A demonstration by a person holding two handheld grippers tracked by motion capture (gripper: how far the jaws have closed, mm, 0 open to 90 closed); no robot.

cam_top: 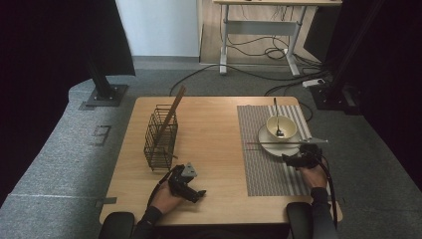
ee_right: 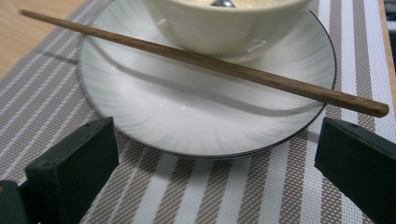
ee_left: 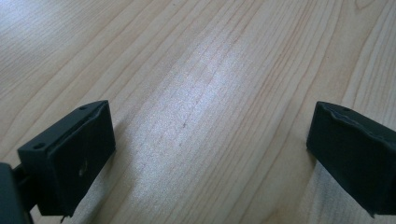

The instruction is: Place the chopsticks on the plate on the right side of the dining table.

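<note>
Wooden chopstick [ee_right: 205, 60] lies across the white plate [ee_right: 140, 107], against the bowl [ee_right: 224, 23] — the right gripper [ee_right: 210, 172] gapes wide just before it, gripping nothing; the left gripper [ee_left: 210, 158], equally spread, hovers over bare table [ee_left: 196, 70].

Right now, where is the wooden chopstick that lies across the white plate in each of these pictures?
High view: the chopstick lies crosswise over the near part of the plate, right of centre, just ahead of the right gripper.
Left gripper view: bare wooden table between open jaws; the chopstick is not in it.
Right gripper view: it runs from upper left to right, across the plate.
Shared landmark: the striped placemat under the plate.
</note>
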